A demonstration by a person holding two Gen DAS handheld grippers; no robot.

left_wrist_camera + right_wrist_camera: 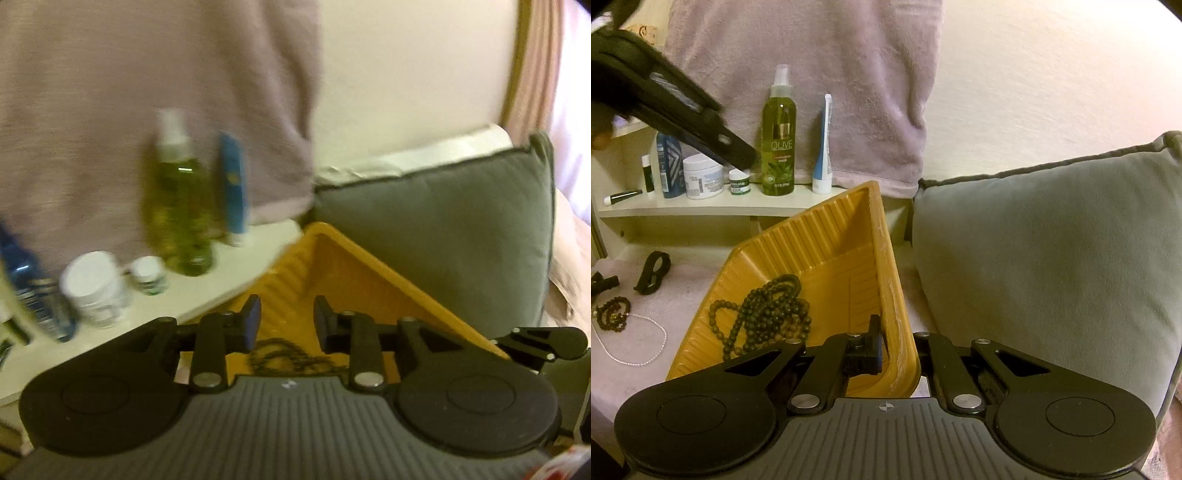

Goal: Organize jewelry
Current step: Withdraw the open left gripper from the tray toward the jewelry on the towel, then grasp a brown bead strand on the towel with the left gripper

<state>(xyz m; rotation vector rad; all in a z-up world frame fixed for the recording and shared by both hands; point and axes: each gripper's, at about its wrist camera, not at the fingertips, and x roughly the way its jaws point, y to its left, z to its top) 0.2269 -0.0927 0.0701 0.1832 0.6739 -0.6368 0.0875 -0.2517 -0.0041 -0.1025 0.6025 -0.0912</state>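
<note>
Right jaws (882, 350) clamping yellow tray (827, 251), dark beads (768, 310) inside

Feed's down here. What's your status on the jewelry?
Left claw open over the beads, holding nothing. Right claw shut on the yellow tray rim. Pearl string outside tray.
</note>
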